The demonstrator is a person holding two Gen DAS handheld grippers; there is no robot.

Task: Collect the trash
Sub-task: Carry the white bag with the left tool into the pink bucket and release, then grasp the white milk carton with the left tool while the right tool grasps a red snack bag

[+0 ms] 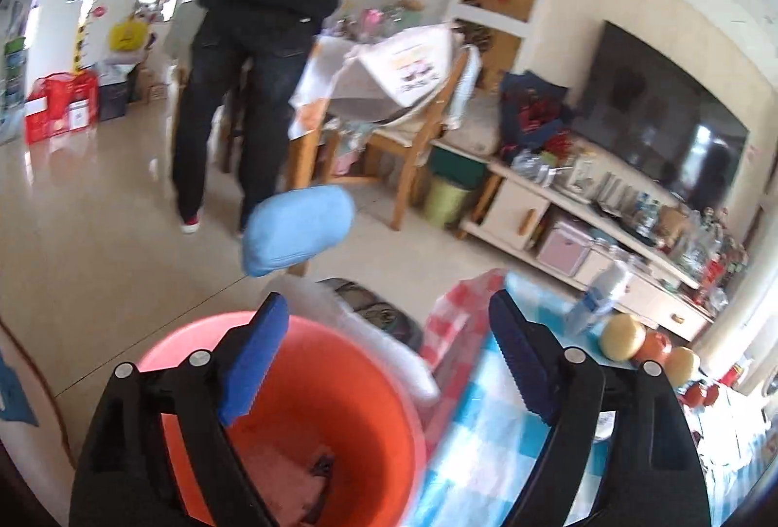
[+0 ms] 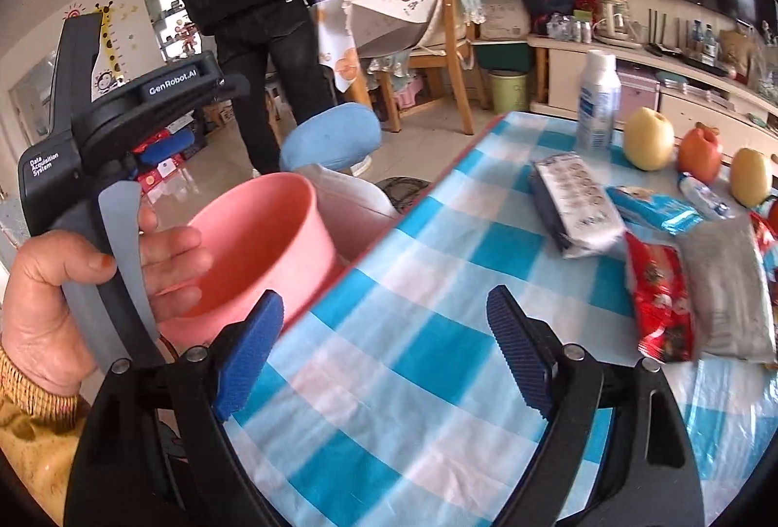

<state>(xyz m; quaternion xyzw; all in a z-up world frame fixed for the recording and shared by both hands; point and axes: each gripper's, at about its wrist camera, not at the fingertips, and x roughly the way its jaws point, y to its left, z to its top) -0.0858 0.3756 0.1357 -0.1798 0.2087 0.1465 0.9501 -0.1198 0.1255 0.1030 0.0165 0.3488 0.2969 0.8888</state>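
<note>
Left claw (image 1: 384, 361): I have it spread wide, nothing between its blue pads, hovering over the orange-pink plastic bin (image 1: 311, 410) that stands on the floor just beside the counter (image 1: 486, 430).

Right claw (image 2: 384, 357): also spread wide and empty, above the blue-and-white checked cloth of the counter.

Trash on the counter, right of my right claw: a red snack wrapper (image 2: 661, 298), a grey packet (image 2: 729, 289) touching it, a blue wrapper (image 2: 651, 208), a dark tissue pack (image 2: 574, 206).

Behind them: a white bottle (image 2: 598, 104), two yellow fruits, possibly pears (image 2: 649, 138).

Inside the bin: something dark, blurred.
</note>
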